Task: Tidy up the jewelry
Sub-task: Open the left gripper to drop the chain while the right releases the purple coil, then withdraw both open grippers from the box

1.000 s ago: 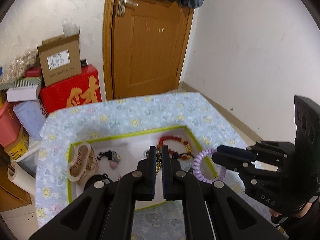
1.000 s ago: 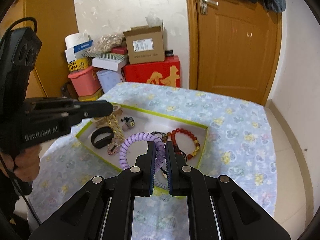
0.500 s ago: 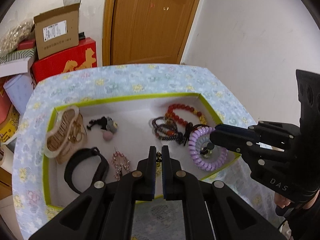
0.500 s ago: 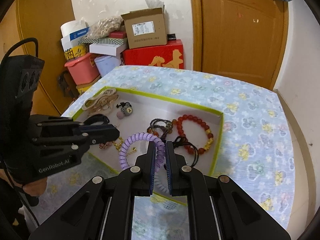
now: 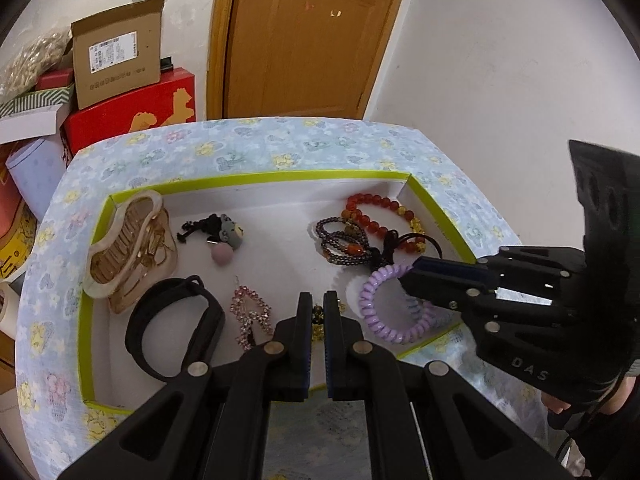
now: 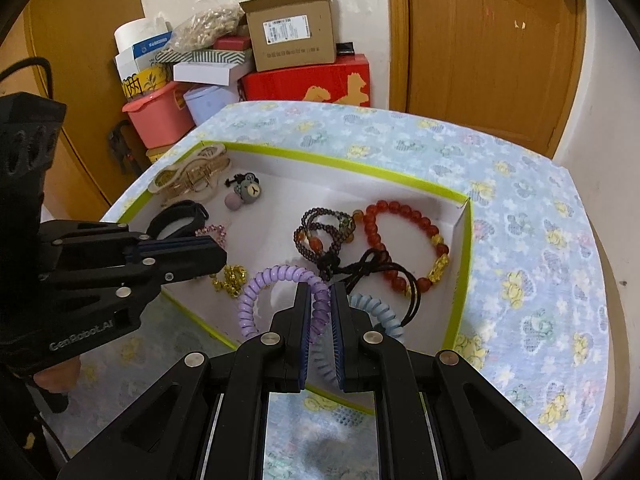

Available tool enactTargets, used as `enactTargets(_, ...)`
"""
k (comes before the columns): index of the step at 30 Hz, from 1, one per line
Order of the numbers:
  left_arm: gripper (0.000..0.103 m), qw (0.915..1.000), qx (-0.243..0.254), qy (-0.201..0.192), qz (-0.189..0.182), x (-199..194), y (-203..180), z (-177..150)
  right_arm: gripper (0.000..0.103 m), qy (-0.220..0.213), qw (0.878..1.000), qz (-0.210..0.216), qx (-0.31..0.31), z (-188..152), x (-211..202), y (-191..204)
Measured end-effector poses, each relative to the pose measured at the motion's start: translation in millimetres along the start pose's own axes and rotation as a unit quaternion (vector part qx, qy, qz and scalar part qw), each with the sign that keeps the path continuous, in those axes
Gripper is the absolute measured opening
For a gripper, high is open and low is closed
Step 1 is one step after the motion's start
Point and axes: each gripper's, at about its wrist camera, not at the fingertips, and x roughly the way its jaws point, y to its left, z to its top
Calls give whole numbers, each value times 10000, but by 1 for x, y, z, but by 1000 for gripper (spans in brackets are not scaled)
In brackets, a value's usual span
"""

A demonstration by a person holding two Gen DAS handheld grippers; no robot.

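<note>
while both held over tray [image 6: 464, 256], purple coil band [image 6: 276, 280] clamped in right gripper [image 6: 320, 300]; gold chain [image 6: 230, 278] pinched in left gripper [image 5: 319, 308].

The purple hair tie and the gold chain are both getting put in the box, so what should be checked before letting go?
1. Purple hair tie pinched in right gripper: ok.
2. Purple hair tie over the box, not the tablecloth: ok.
3. Gold chain in left gripper: ok.
4. Gold chain touching box floor: cannot tell.
5. Blue hair tie clear of the purple one: not ok, they overlap.
</note>
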Motion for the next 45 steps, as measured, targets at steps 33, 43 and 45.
enactTargets(33,31,9981,-161,-416,435,-73,-23,-38,30,-395,9987,-61,326,-45,-81,18)
enactTargets(43,31,9950,-143,-571,802,-113,-43,-79,31,-580,9981,-160,143,-80,-125,48)
enactTargets(45,31,9944,-177,-592,852,-120,-46,-86,32,-604,9979,-188,117,-86,-131,52)
